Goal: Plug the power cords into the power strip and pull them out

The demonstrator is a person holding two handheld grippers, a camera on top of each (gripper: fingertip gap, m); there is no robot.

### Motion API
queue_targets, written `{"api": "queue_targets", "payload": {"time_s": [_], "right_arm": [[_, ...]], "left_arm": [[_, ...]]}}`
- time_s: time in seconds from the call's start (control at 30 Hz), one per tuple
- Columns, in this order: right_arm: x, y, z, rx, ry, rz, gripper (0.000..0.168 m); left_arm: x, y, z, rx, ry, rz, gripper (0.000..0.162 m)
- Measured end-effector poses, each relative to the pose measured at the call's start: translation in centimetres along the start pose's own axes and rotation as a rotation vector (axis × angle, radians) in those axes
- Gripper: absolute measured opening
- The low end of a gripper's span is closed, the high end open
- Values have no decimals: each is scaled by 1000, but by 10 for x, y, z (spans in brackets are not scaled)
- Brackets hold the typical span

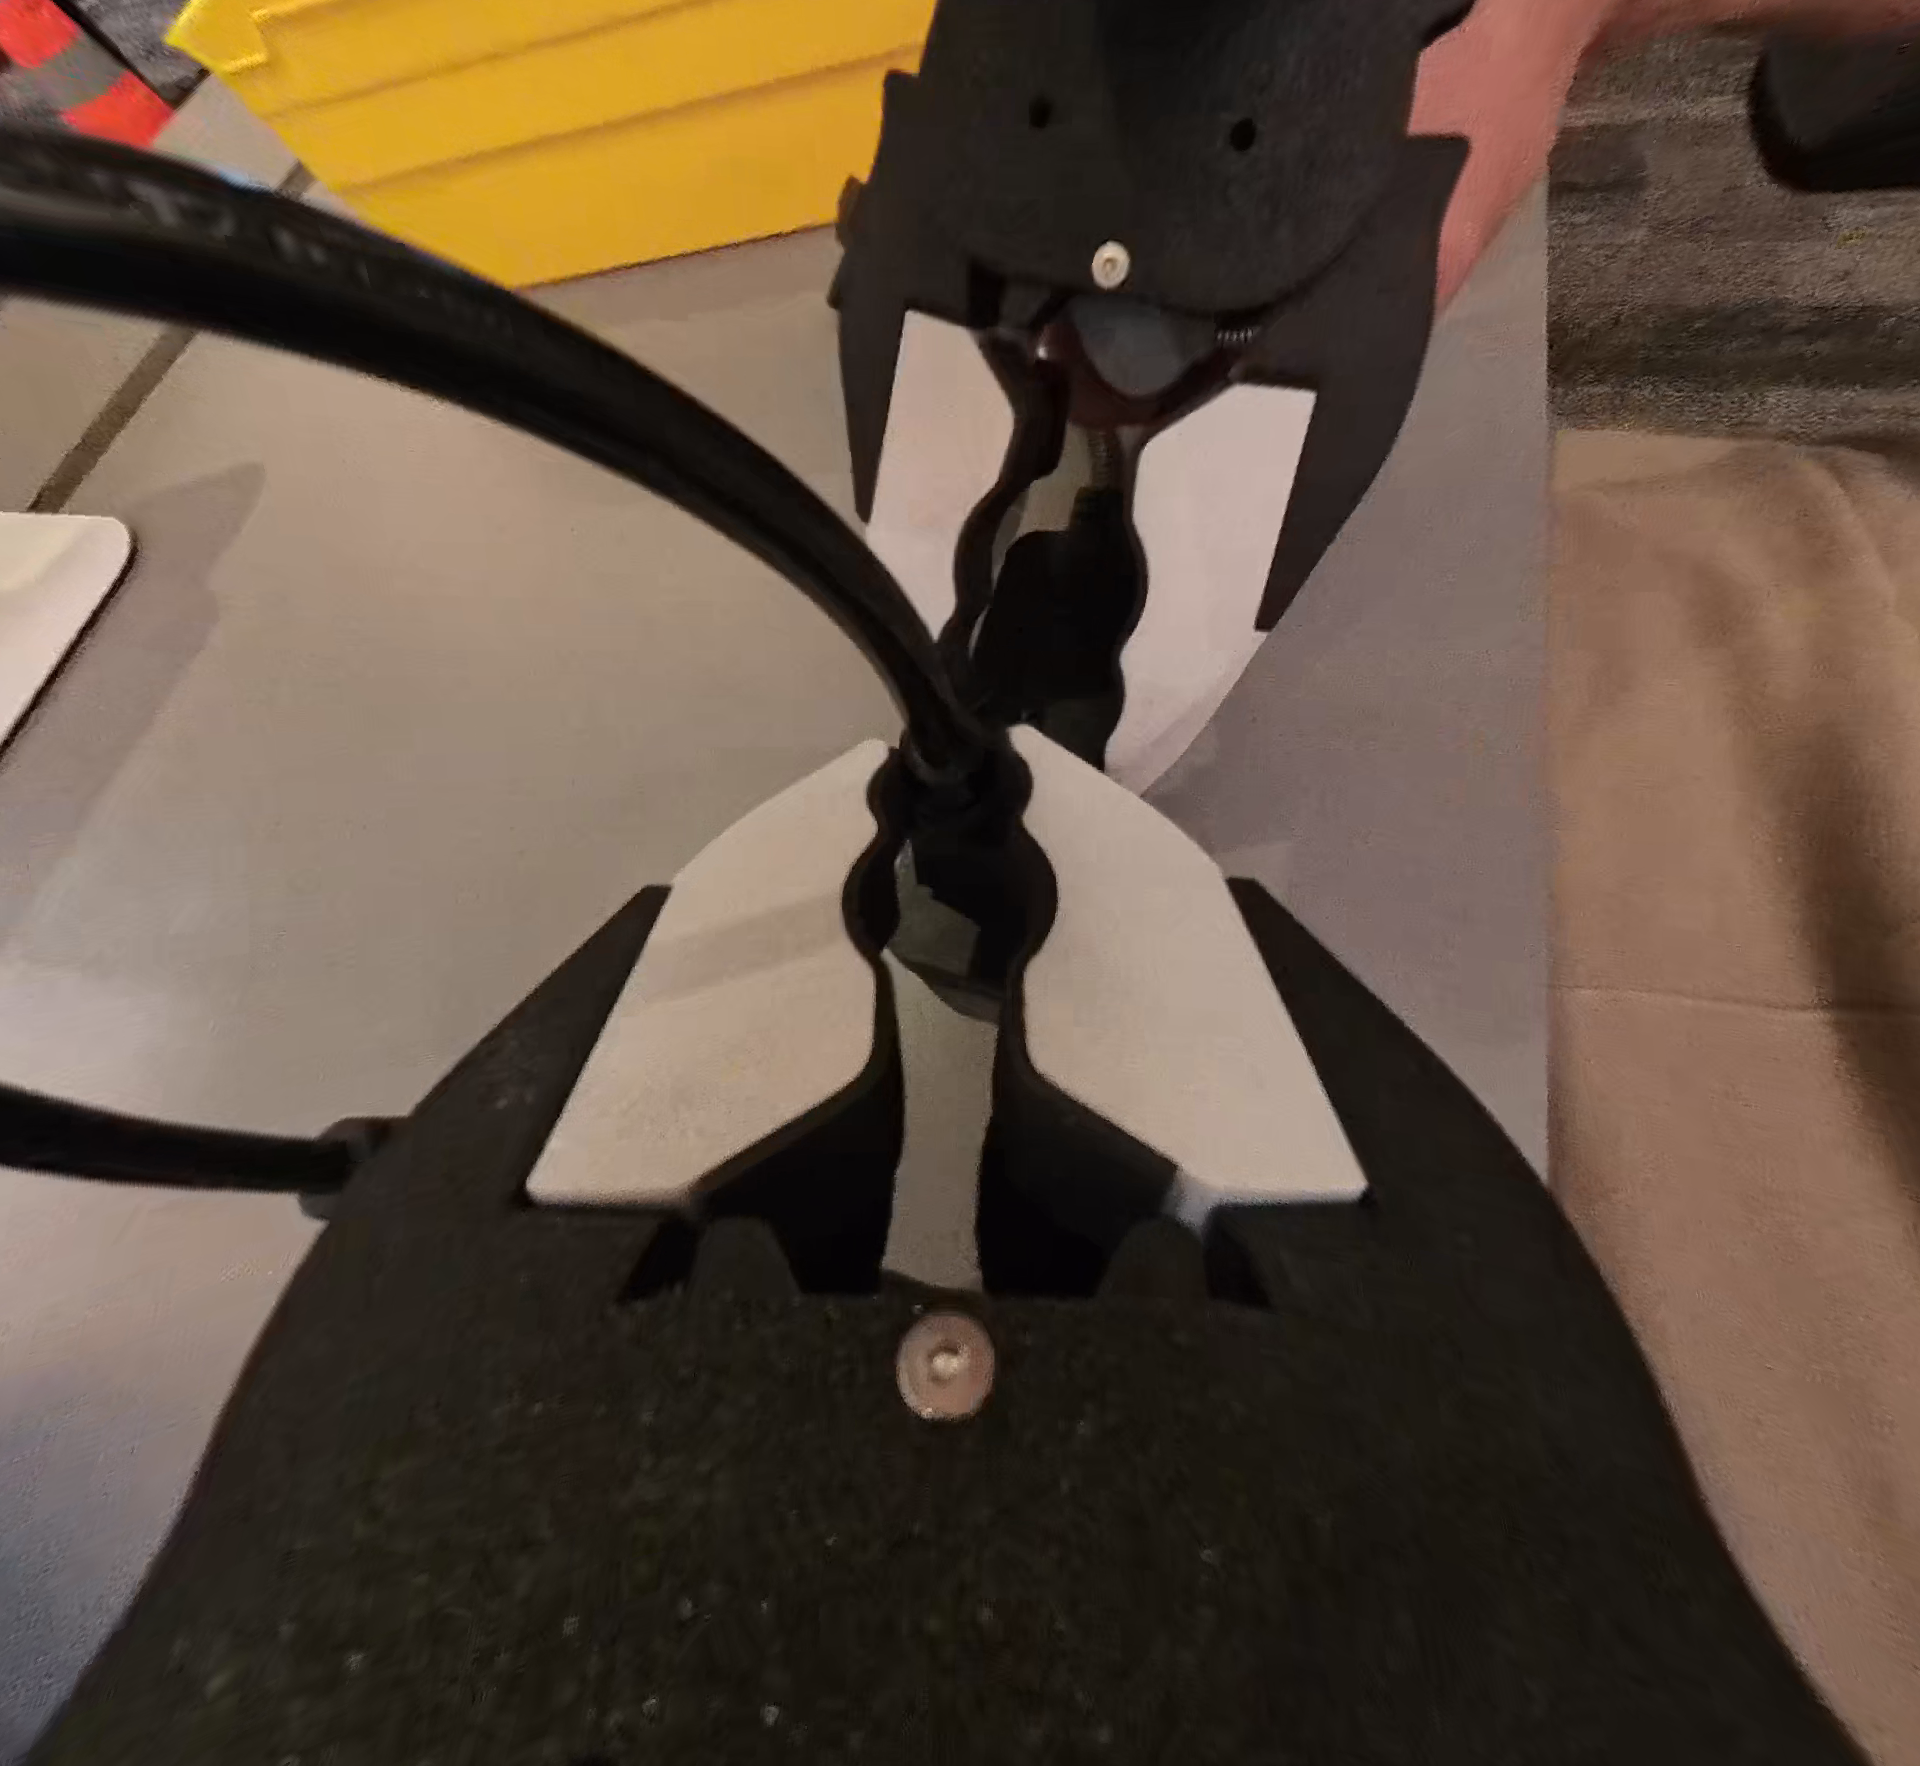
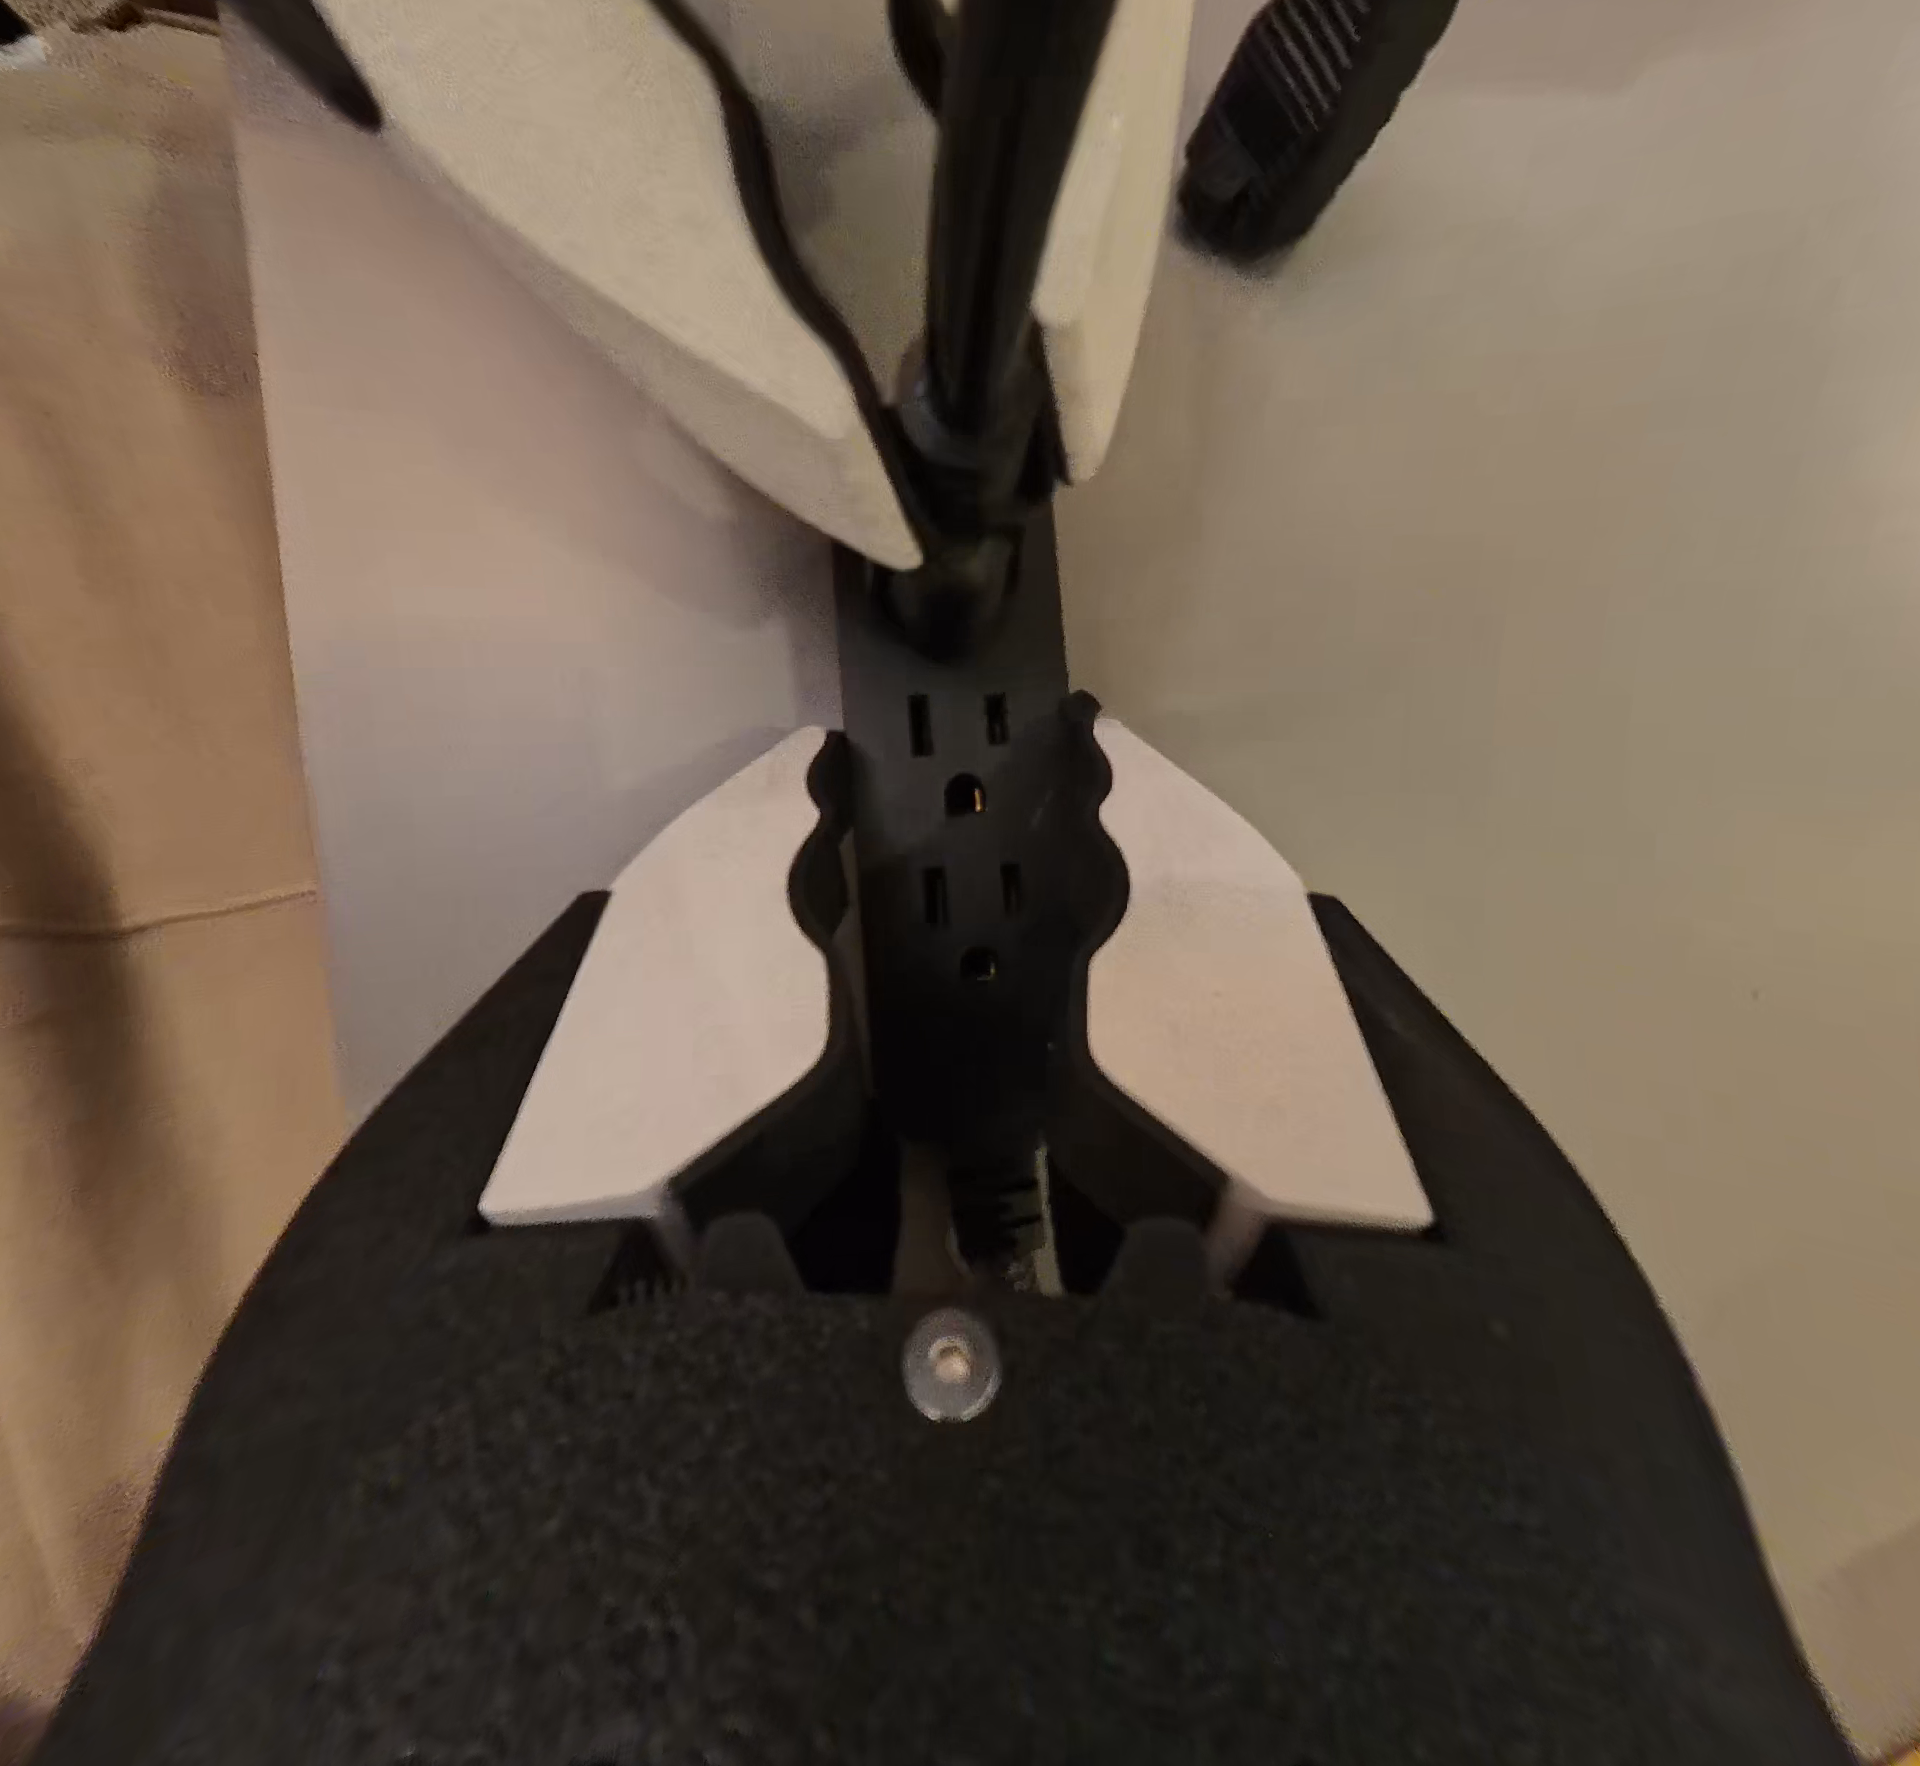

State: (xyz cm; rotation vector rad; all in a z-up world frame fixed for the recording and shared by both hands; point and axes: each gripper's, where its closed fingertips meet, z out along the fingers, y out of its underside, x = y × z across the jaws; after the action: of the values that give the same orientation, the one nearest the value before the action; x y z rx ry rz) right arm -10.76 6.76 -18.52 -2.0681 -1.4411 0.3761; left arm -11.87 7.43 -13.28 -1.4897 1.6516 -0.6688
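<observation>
Grey tabletop runs out to a yellow bin at 11 o'clock. In the right wrist view, the right gripper is clamped across the black strip, two sockets bare between its fingers. At 12 o'clock the left gripper is pinched tight on the plug, which sits at the strip's far socket; how deep, I cannot tell. Its cord looks stiff and springy, so grip the rigid plug body, not the cable.
</observation>
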Motion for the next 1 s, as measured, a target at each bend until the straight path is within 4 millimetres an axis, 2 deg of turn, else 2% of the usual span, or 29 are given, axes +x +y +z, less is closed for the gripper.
{"api": "queue_targets", "payload": {"time_s": [0.03,0.1,0.17,0.27,0.3,0.4,0.5,0.53,0.63,0.73,0.77,0.83,0.87,0.9,0.93,1.0], "right_arm": [[-1,2,-1,13,-8,5,43],[-6,1,-1,90,-42,20,43],[-9,-4,2,89,-59,29,43],[3,3,-2,-13,-18,25,42],[2,6,-4,3,-20,17,43],[-9,2,-3,120,-79,72,43],[1,3,0,26,-31,54,43],[5,5,-2,-8,-25,56,44],[-10,-3,0,128,-88,74,43],[0,-3,4,22,-38,51,42],[1,-3,4,3,-30,48,42],[-8,-7,2,116,-76,64,43],[-7,-6,0,131,-90,81,43],[3,-2,4,52,-28,54,43],[9,2,2,-49,8,40,42],[-4,-1,2,79,-47,48,44]], "left_arm": [[2,0,-1,7,14,7,14],[3,6,-10,50,80,-34,14],[0,7,-13,71,87,-74,14],[-1,-4,4,20,-43,0,14],[3,-4,3,26,-28,23,14],[2,4,-9,88,87,-65,14],[-2,-4,4,55,-40,-39,14],[-3,-4,4,38,-35,-24,14],[-1,7,-14,87,83,-84,14],[-4,1,-4,62,-7,-57,14],[-6,3,-6,61,23,-63,14],[-6,9,-17,95,87,-93,14],[-6,6,-10,102,64,-118,14],[-11,0,1,93,-13,-109,14],[-10,-2,2,73,-20,-64,14],[-3,6,-11,88,58,-51,14]]}}
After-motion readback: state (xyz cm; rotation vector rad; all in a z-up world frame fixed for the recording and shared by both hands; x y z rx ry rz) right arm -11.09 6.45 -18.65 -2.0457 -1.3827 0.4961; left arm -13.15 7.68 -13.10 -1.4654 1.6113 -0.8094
